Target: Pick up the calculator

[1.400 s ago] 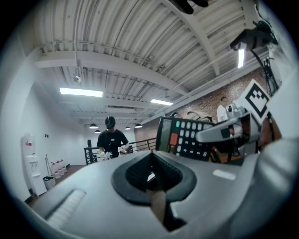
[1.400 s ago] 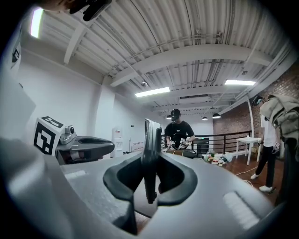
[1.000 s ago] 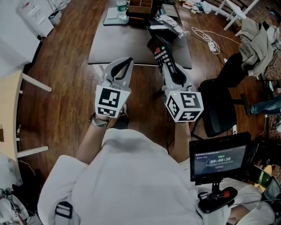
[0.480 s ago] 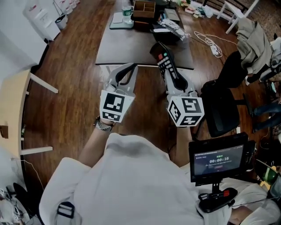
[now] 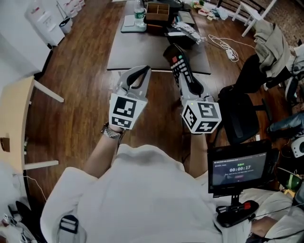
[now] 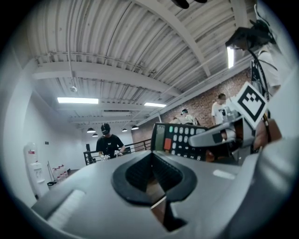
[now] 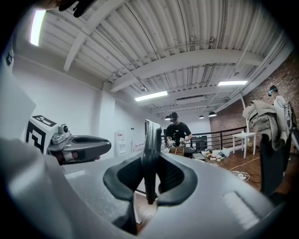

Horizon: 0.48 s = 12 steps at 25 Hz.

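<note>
The calculator (image 5: 178, 62) is a dark slab with white keys and one red key. It hangs in the air just past the near edge of the grey table (image 5: 142, 47), with my right gripper (image 5: 191, 85) shut on its lower end. In the right gripper view it stands edge-on (image 7: 150, 135) between the pads of the right gripper (image 7: 150, 184). My left gripper (image 5: 137, 71) is level beside it on the left, shut with nothing in it. The left gripper view shows the left gripper's (image 6: 152, 163) jaws together and the calculator's keys (image 6: 180, 140) off to the right.
The table's far end carries a wooden box (image 5: 159, 9), a bottle (image 5: 138, 7) and clutter. A black office chair (image 5: 242, 114) stands at the right, and a monitor on a stand (image 5: 240, 168) is lower right. Wooden floor lies below both grippers. A person (image 7: 177, 133) stands by the far table.
Both grippers have drifted a little forward and up together, and the calculator has stayed in the right gripper. The jaws have not changed.
</note>
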{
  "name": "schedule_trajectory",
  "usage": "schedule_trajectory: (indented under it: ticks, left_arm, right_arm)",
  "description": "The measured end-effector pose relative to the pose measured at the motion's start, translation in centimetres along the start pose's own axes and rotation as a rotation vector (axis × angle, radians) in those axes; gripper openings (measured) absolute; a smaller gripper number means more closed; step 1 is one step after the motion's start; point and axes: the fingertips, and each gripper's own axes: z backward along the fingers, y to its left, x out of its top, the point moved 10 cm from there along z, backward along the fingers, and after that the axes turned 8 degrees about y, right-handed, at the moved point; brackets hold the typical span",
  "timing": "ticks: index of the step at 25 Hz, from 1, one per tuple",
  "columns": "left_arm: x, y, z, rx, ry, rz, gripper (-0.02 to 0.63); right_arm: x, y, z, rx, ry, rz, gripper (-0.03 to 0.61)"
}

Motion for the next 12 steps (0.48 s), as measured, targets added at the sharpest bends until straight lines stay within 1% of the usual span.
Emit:
schedule_trajectory:
  ticks: [4, 12]
  left_arm:
    - [-0.2, 0.0, 1.4, -0.015, -0.008, 0.003, 0.006]
    - [-0.9, 0.7, 2.6, -0.016, 0.003, 0.021, 0.006]
  right_arm:
    - [0.1, 1.6, 0.9, -0.007, 0.003, 0.011, 0.066]
    - [0.4, 2.8, 1.1, -0.026, 0.014, 0.023, 0.064]
